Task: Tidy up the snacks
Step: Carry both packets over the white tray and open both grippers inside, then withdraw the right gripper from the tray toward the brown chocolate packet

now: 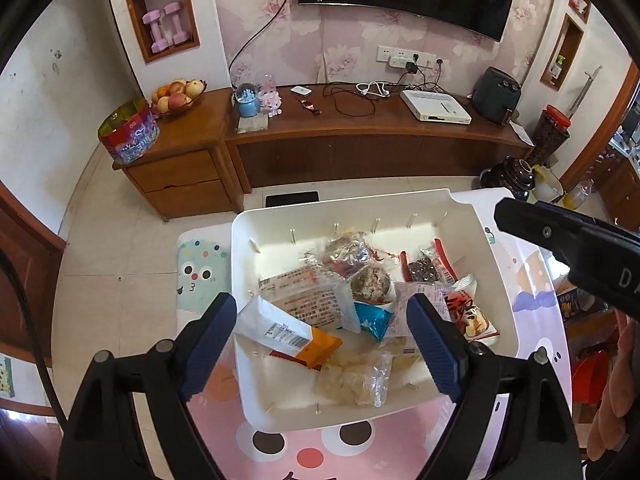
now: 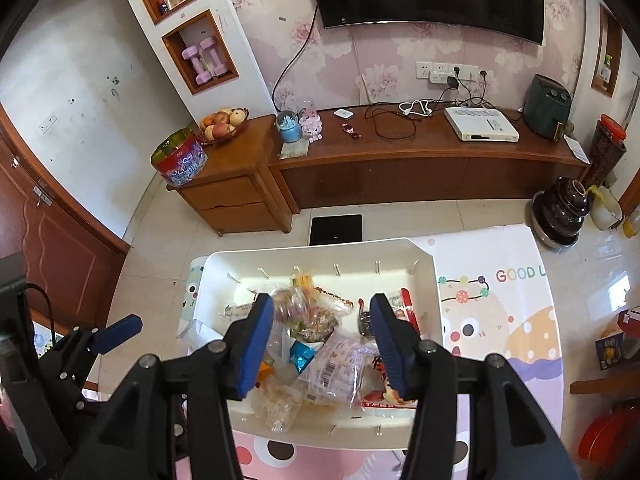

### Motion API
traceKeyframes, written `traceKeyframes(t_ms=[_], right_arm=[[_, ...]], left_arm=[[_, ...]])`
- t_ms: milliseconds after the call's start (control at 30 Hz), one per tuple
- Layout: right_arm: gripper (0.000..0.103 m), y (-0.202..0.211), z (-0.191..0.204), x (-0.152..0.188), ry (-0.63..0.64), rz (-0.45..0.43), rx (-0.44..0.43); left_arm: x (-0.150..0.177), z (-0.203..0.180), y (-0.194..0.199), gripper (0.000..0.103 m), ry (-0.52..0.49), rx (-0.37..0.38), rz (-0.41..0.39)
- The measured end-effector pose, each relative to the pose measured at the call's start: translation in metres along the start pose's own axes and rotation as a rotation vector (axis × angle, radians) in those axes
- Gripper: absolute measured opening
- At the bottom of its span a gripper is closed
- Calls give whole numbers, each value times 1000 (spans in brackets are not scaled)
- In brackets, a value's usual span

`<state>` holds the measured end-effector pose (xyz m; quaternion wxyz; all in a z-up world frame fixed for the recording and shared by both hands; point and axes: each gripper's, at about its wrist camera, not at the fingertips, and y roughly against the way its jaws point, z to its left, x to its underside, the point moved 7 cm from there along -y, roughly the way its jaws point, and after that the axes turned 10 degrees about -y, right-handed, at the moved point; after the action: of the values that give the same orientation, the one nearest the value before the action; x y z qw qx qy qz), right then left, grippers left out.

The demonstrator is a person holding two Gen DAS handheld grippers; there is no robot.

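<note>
A white plastic bin (image 1: 496, 280) sits on a pink cartoon table (image 1: 304, 452) and holds several snack packets. Among them are a white and orange packet (image 1: 286, 334), a blue packet (image 1: 372, 320), a clear bag of pale snacks (image 1: 356, 380) and a red packet (image 1: 426, 268). My left gripper (image 1: 320, 344) is open and empty, just above the bin's near left part. My right gripper (image 2: 322, 344) is open and empty above the bin (image 2: 434, 300), over the pile of packets (image 2: 336, 356). The right gripper also shows in the left wrist view (image 1: 560, 240).
A wooden TV cabinet (image 1: 360, 140) runs along the far wall, with a fruit bowl (image 1: 178, 98), a round tin (image 1: 128, 132), cables and a white box (image 1: 436, 106). A dark jar (image 2: 562, 210) stands on the floor at the right. A black scale (image 2: 336, 230) lies beyond the table.
</note>
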<state>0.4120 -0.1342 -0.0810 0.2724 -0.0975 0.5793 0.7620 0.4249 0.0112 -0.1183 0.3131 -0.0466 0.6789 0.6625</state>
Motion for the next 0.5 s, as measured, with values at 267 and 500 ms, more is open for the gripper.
traceKeyframes(t_ms=[267,500], right_arm=[[51,5,2,10,21,9,-23],[51,16,-6,17,23,0,-16]], left_arm=[[4,1,6,86,9,-5,1],[9,-7,14,86,4,-10,-6]])
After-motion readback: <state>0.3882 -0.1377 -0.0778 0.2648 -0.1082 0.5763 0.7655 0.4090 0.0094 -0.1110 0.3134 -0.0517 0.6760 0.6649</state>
